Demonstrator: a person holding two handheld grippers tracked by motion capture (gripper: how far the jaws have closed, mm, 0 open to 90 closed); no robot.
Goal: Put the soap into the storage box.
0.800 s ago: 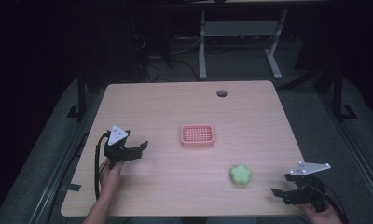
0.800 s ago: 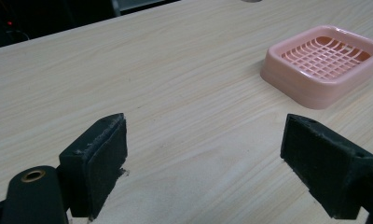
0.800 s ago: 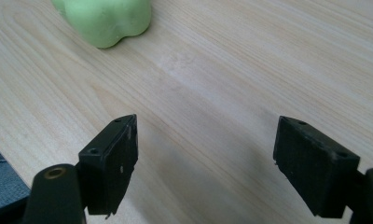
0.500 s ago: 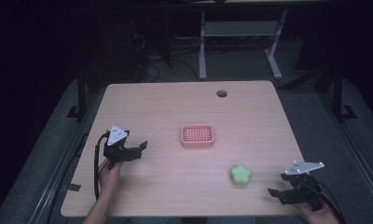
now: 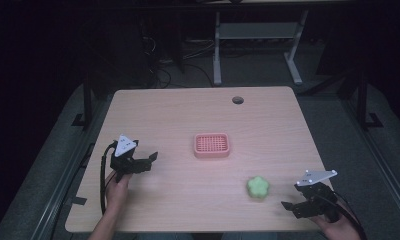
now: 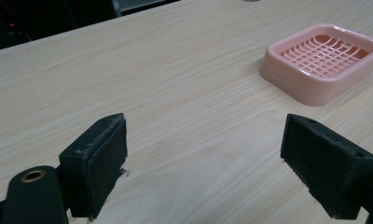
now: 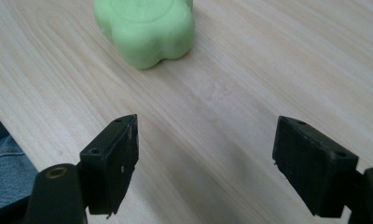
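My right gripper (image 5: 293, 207) sits low at the near right edge of the tabletop (image 5: 178, 115), its fingers (image 7: 111, 163) spread wide and holding nothing. The green flower-shaped block (image 5: 258, 187) lies flat on the bare wood just beyond them, near but not touching. My left gripper (image 5: 150, 161) rests at the near left, fingers (image 6: 95, 163) likewise spread and unloaded. The pink slotted tray (image 5: 212, 145) stands mid-tabletop, between both grippers and apart from the block; its grid floor carries no contents.

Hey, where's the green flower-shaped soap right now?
In the high view the green soap lies on the table's near right part, just left of the right tongs and nearer than the pink dish.
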